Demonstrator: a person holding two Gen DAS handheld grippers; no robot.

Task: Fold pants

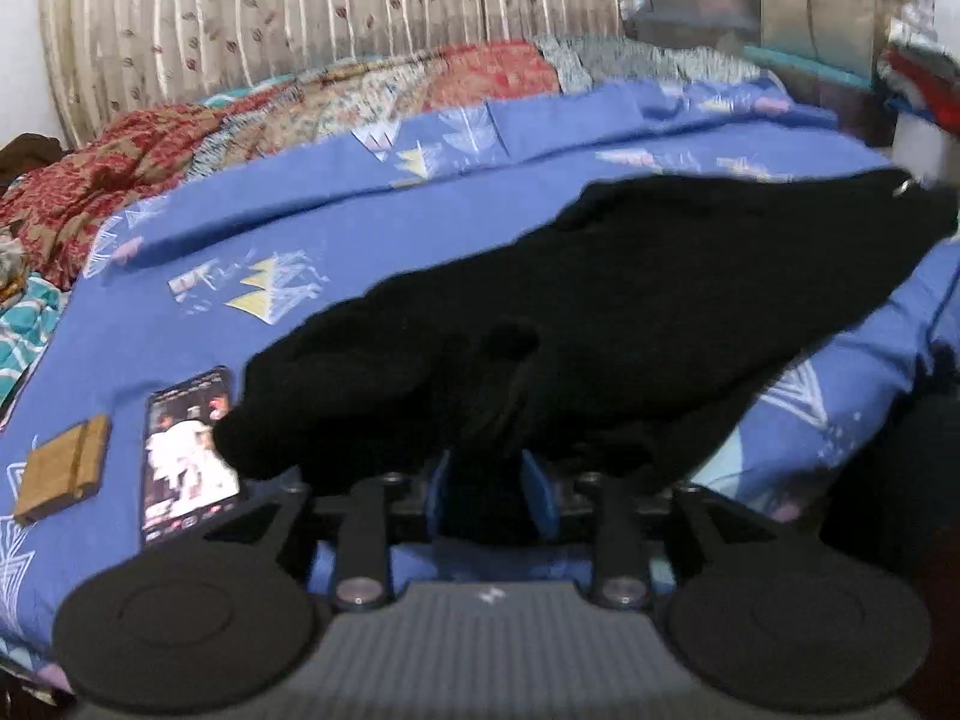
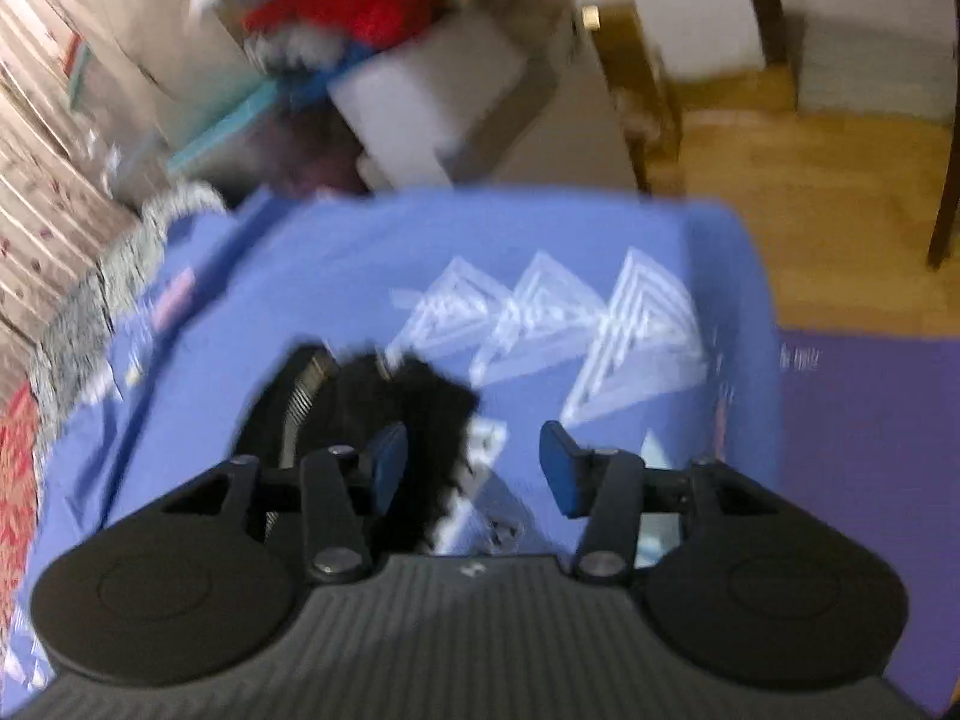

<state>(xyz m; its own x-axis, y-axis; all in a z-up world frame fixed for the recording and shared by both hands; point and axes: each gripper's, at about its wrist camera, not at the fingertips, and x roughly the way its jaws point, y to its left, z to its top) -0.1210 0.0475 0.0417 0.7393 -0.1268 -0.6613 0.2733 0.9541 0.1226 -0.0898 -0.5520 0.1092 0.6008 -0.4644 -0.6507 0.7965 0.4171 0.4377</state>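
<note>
Black pants lie spread across the blue bedsheet, stretching from the near left to the far right. My left gripper is shut on a bunched fold of the pants at their near edge. In the right wrist view, the waistband end of the pants lies on the blue sheet just ahead of the left finger. My right gripper is open, with the pants edge beside its left blue pad and nothing held between the pads.
A phone with a lit screen and a brown wallet lie on the sheet left of the pants. A red patterned blanket is heaped at the far left. Boxes and clutter stand beyond the bed corner; wooden floor and a purple mat lie to the right.
</note>
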